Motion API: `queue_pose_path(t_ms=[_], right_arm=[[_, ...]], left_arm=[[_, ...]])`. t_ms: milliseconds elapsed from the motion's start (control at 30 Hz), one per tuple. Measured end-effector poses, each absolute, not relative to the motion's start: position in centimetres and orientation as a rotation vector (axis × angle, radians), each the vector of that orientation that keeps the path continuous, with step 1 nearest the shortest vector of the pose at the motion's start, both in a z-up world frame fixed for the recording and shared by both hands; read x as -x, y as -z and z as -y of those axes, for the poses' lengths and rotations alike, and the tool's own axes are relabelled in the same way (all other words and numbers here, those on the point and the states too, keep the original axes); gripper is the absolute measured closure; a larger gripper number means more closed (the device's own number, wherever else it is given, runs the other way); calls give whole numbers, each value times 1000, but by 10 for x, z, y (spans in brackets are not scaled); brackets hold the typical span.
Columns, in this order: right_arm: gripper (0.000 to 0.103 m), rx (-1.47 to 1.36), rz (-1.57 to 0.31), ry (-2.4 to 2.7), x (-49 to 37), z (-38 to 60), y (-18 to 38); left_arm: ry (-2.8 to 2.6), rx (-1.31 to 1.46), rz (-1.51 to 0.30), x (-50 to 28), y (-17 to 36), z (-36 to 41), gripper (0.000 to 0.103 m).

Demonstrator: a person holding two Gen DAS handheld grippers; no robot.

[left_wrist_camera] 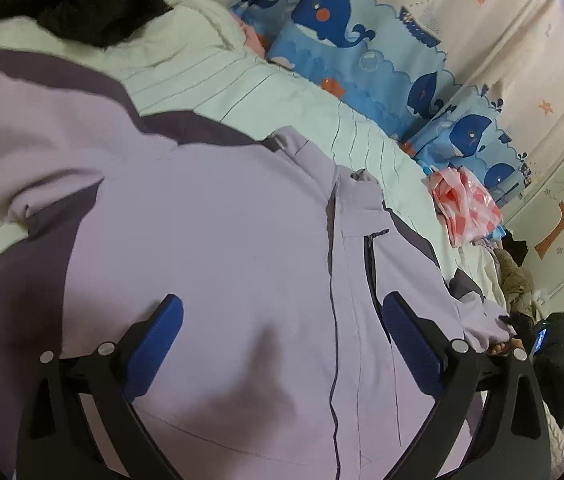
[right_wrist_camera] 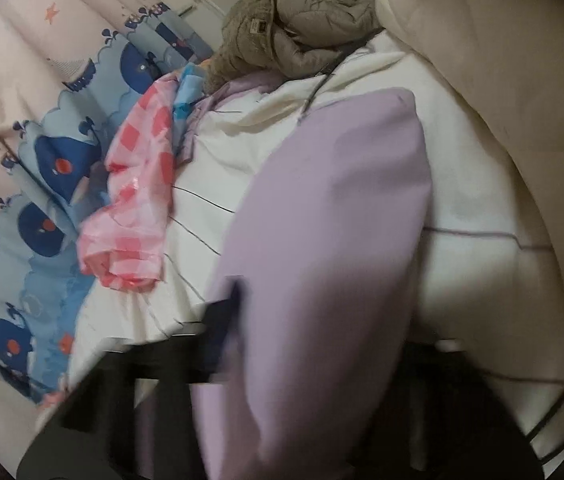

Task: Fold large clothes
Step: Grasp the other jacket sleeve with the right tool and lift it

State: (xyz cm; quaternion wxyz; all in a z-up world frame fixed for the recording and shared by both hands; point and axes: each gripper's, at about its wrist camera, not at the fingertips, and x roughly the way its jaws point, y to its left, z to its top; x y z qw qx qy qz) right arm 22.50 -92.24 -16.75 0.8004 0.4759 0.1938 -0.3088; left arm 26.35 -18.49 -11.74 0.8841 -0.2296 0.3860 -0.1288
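Observation:
A lilac jacket [left_wrist_camera: 209, 216] with dark purple panels lies spread on a white striped bed sheet [left_wrist_camera: 306, 108]. My left gripper [left_wrist_camera: 282, 320] hovers just above the jacket's front near its zipper [left_wrist_camera: 334, 280], jaws wide open, blue pads [left_wrist_camera: 157, 344] empty. In the right wrist view a lilac part of the jacket [right_wrist_camera: 322, 240] is raised and runs down between my right gripper's fingers [right_wrist_camera: 221, 320]. The view is blurred by motion, and the right finger is hidden by the cloth. My right gripper [left_wrist_camera: 538, 340] also shows in the left wrist view, at the jacket's cuff.
A whale-print blue quilt [left_wrist_camera: 362, 48] lines the wall side. A pink checked plastic bag [right_wrist_camera: 133, 208] lies on the sheet. An olive padded jacket [right_wrist_camera: 298, 28] and a beige headboard [right_wrist_camera: 522, 80] are at the far end. Black clothing [left_wrist_camera: 93, 0] sits at the other end.

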Motion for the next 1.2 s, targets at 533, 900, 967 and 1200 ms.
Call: queue_pose_path(t_ms=[533,900,967,1200], right_arm=[[89,-610,-307,407,-252,808,-6],[89,-398,-312,127,-307,629,-81],[89,-377,-319,76,-315,596,-88],[89,-329,-350,-44,-332,511,-90]], left_arm=[[119,377,-743,-258,99,174,7],[30,550,-703,-259,85,115,7],[10,554,-694,-259,83,111,7],[-29,500,-643,-255,72,109,7]])
